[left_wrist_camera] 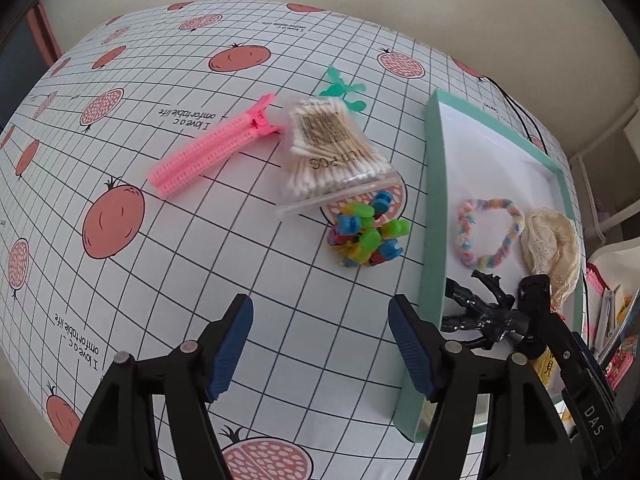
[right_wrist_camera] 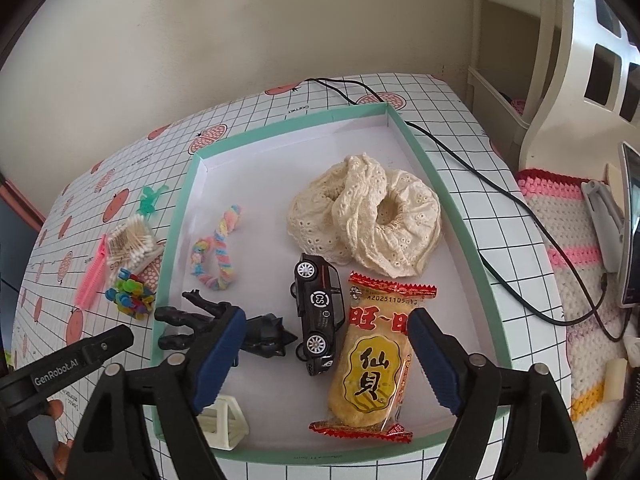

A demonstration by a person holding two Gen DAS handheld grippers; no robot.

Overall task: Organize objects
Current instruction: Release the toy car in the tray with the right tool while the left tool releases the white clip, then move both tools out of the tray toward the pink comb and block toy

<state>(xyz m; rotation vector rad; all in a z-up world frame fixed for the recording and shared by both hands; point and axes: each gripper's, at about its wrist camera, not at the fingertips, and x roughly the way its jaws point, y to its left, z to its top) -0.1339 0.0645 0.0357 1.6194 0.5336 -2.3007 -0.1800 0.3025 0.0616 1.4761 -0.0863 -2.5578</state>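
Observation:
A mint-green shallow box (right_wrist_camera: 452, 200) (left_wrist_camera: 434, 184) holds a cream lace scrunchie (right_wrist_camera: 364, 216), a pastel braided hair tie (right_wrist_camera: 218, 248), a black toy car (right_wrist_camera: 320, 312), a black figure (right_wrist_camera: 208, 320), a rice cracker packet (right_wrist_camera: 372, 368) and a small cream frame piece (right_wrist_camera: 226, 424). My right gripper (right_wrist_camera: 326, 360) hangs open above the car and packet. On the cloth left of the box lie a bag of cotton swabs (left_wrist_camera: 332, 156), a pink clip (left_wrist_camera: 212, 148), a green clip (left_wrist_camera: 340, 88) and a pile of small colourful clips (left_wrist_camera: 366, 236). My left gripper (left_wrist_camera: 320, 348) is open over bare cloth near that pile.
The table carries a grid cloth with pomegranate prints (left_wrist_camera: 116, 220). A black cable (right_wrist_camera: 500, 184) runs across the table right of the box. Beside the table's right edge sit a crocheted mat (right_wrist_camera: 568, 248), a white chair (right_wrist_camera: 560, 80) and a device (right_wrist_camera: 630, 232).

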